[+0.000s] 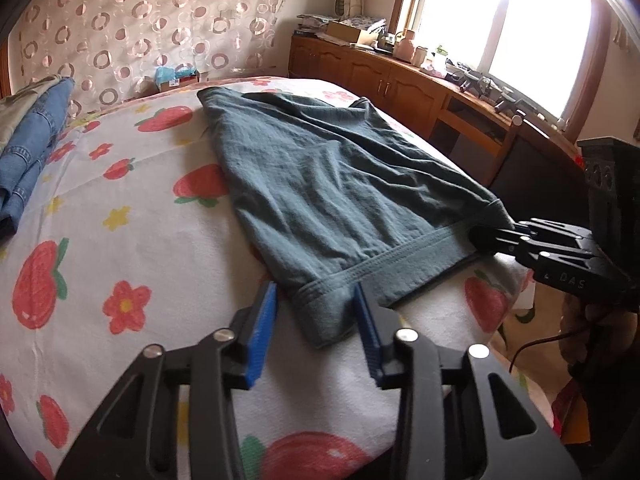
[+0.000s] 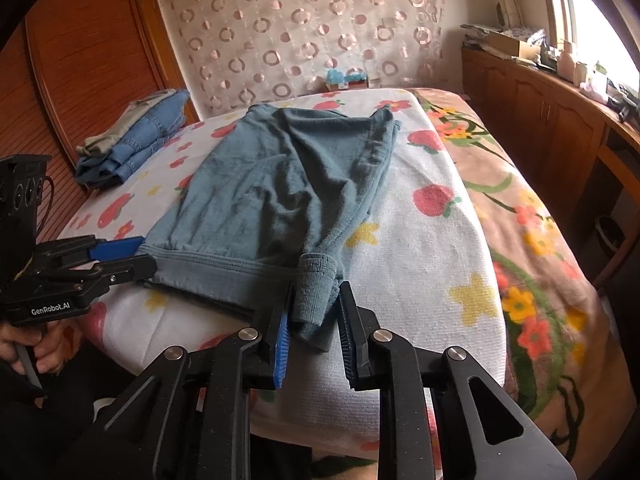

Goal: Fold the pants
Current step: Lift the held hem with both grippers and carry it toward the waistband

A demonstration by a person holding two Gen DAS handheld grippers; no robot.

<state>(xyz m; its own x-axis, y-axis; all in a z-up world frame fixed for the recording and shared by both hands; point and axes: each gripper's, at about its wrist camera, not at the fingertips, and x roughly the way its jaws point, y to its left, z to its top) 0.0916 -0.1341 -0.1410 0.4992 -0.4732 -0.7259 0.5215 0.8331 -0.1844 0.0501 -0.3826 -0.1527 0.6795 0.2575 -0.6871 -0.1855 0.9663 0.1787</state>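
Two claws sit at the near end of the grey-green pants (image 1: 320, 184), which lie flat along the bed (image 1: 120, 216) on a strawberry-print sheet, already doubled over by the look of them. The left claw (image 1: 316, 312) has its blue pads standing apart on either side of one corner of the ribbed band, so it is open around the cloth, not pinching it. The right claw (image 2: 314, 312) looks the same at the opposite corner, jaws parted with the bunched cuff lying between them. I'd judge the fabric a soft, light knit that will sag and crease once lifted, so the thick ribbed hem is the best place to grip. Some folded jeans (image 2: 132, 140) sit well apart by the headboard.
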